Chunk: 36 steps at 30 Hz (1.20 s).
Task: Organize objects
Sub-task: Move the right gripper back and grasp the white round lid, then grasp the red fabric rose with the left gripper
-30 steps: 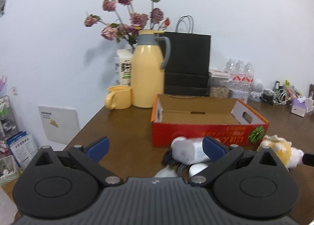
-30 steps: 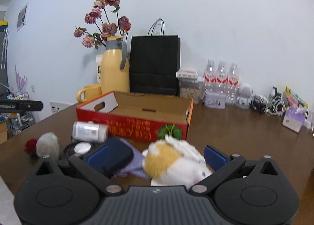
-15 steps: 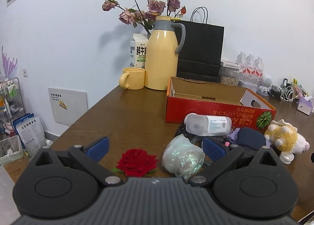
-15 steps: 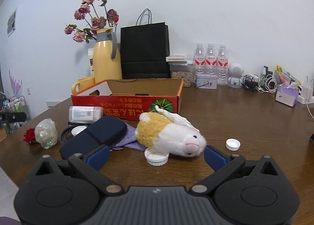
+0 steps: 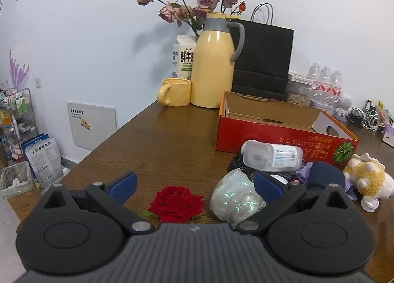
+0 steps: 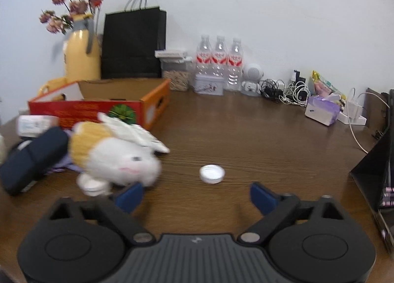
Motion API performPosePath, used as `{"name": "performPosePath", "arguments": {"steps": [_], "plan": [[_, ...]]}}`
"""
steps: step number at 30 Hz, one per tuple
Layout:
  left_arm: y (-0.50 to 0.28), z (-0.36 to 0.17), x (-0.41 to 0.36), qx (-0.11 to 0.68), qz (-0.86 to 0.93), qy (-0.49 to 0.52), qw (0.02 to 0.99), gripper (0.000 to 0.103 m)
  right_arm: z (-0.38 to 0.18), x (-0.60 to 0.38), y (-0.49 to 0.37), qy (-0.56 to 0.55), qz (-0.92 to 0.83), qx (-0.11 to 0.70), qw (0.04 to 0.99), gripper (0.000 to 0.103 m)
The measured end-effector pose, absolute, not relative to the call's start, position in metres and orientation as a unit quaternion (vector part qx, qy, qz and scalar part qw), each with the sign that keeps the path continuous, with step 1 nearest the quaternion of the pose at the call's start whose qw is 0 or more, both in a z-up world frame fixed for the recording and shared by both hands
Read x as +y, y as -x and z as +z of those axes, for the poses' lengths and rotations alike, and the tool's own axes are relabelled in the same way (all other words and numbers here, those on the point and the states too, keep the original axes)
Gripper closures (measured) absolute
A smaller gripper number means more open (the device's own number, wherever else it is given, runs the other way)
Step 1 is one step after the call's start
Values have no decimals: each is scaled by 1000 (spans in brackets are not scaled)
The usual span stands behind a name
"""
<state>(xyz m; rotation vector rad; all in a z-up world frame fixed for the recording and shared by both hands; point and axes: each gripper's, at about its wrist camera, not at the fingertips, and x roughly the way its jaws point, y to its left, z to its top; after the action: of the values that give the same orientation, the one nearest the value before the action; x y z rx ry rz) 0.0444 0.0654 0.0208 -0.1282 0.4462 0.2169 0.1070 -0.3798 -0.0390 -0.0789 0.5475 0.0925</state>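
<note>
Three water bottles (image 6: 218, 61) w/ red labels stood by the wall; writing too small to read. One milk carton (image 5: 182, 57) read "FRESH MILK" under Chinese print. One red box (image 5: 283, 132) w/ a melon pic lay open, looked empty inside. One clear jar (image 6: 176, 74) held grain-like bits. Two white caps: one (image 6: 212, 173) lay ahead of the right claw (image 6: 195, 193), whose jaws were closing w/ nothing btwn them; one (image 6: 93, 184) sat under the plush toy (image 6: 115, 152). Left claw (image 5: 194, 184) was open over one red rose (image 5: 177, 203) on the tabletop (image 5: 167, 140), pads not touching it; a crinkly bag (image 5: 236, 196) lay just beside.
</note>
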Motion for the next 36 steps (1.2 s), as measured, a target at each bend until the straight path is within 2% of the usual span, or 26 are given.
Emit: {"name": "performPosePath", "arguments": {"steps": [1, 3, 6, 7, 9, 11, 21, 36], "plan": [[-45, 21, 65, 222, 110, 66, 967, 0, -42, -385, -117, 36, 49, 278, 959, 26], [-47, 20, 65, 224, 117, 68, 965, 0, -47, -394, -138, 32, 53, 293, 954, 40], [-48, 20, 65, 226, 128, 67, 963, 0, -55, -403, -163, 22, 66, 314, 947, 55], [-48, 21, 65, 226, 131, 66, 963, 0, -56, -404, -169, 16, 72, 320, 945, 58], [-49, 21, 66, 226, 138, 66, 962, 0, -57, -404, -175, 20, 83, 318, 944, 70], [-50, 21, 66, 225, 141, 65, 962, 0, -57, -402, -178, 24, 94, 317, 944, 75], [-51, 20, 67, 231, 141, 66, 960, 0, -49, -395, -169, 30, 103, 294, 950, 76], [-43, 10, 87, 256, 121, 56, 958, 0, 6, -355, -111, 31, 131, 199, 971, 76]]}}
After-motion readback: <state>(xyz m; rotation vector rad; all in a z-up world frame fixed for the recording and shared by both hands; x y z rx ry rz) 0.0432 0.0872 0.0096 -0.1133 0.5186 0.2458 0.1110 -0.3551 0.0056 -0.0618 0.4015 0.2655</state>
